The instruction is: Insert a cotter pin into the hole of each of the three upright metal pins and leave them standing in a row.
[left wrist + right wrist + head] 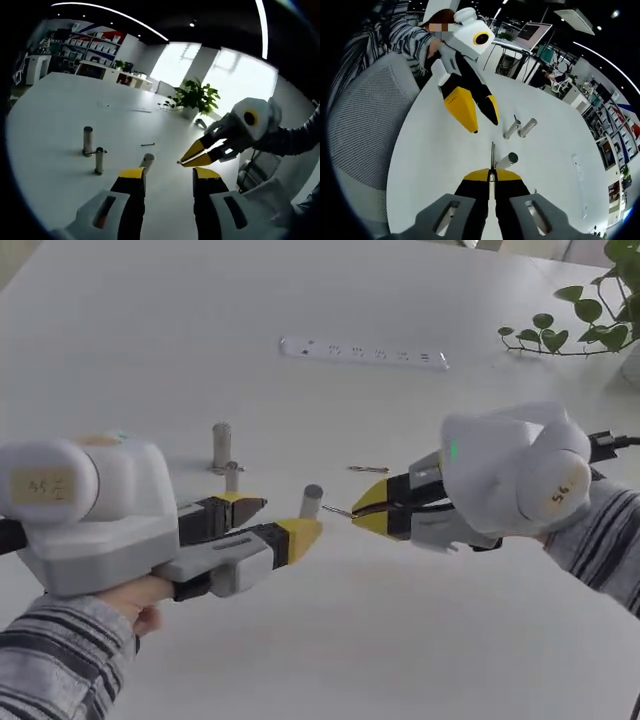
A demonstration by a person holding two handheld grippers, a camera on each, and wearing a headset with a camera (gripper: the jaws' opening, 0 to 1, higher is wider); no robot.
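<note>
Rear of cotter pin (492, 156) hidden inside right tongs (491, 173); plant (590, 312) edge-cropped.

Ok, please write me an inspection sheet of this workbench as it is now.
Surface: white table, flat.
Job's things: three upright grey metal pins; thin held cotter pin pointing at nearest pin; loose cotter pin lying beyond.
Clutter: white power strip at far side.
Grippers: left gripper open beside nearest pin; right gripper shut on held cotter pin.
Cables: black cable at right gripper.
Surroundings: green leafy plant at table corner.
</note>
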